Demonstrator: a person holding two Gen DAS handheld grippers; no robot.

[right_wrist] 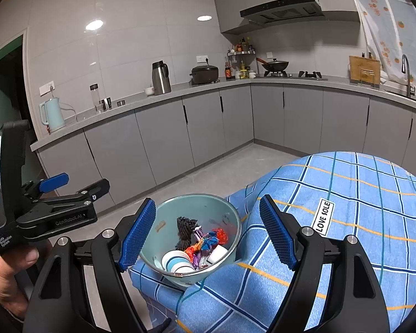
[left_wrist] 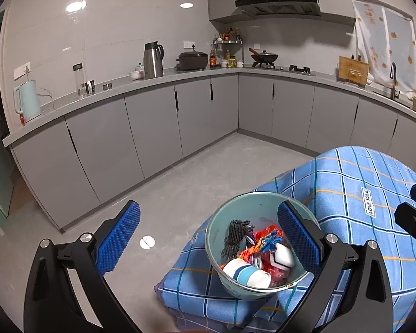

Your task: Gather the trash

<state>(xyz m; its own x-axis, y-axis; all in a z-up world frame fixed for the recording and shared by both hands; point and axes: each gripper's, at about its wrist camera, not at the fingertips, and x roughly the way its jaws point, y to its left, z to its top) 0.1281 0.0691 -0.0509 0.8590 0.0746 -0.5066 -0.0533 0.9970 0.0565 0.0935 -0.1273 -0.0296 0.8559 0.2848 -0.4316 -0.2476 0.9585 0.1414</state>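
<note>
A pale green bin [left_wrist: 235, 216] [right_wrist: 205, 205] stands at the corner of a table with a blue checked cloth [left_wrist: 352, 188] [right_wrist: 346, 222]. It holds trash: a white and blue cup [left_wrist: 246, 273] [right_wrist: 177, 262], coloured wrappers [left_wrist: 266, 241] [right_wrist: 208, 242], a dark mesh piece [left_wrist: 235, 236] [right_wrist: 185, 231] and a small white box [left_wrist: 283, 256]. My left gripper [left_wrist: 212, 238] is open and empty above the bin. My right gripper [right_wrist: 208, 233] is open and empty, also above the bin. The left gripper shows at the left of the right wrist view [right_wrist: 77, 191].
Grey floor [left_wrist: 180, 188] lies left of the table. An L-shaped grey counter [left_wrist: 158, 80] with cabinets carries a pale kettle [left_wrist: 27, 101], a steel flask [left_wrist: 153, 59], a pot [left_wrist: 192, 59], a wok [left_wrist: 264, 55] and a sink tap [left_wrist: 393, 79]. A dark doorway [right_wrist: 2, 88] is at left.
</note>
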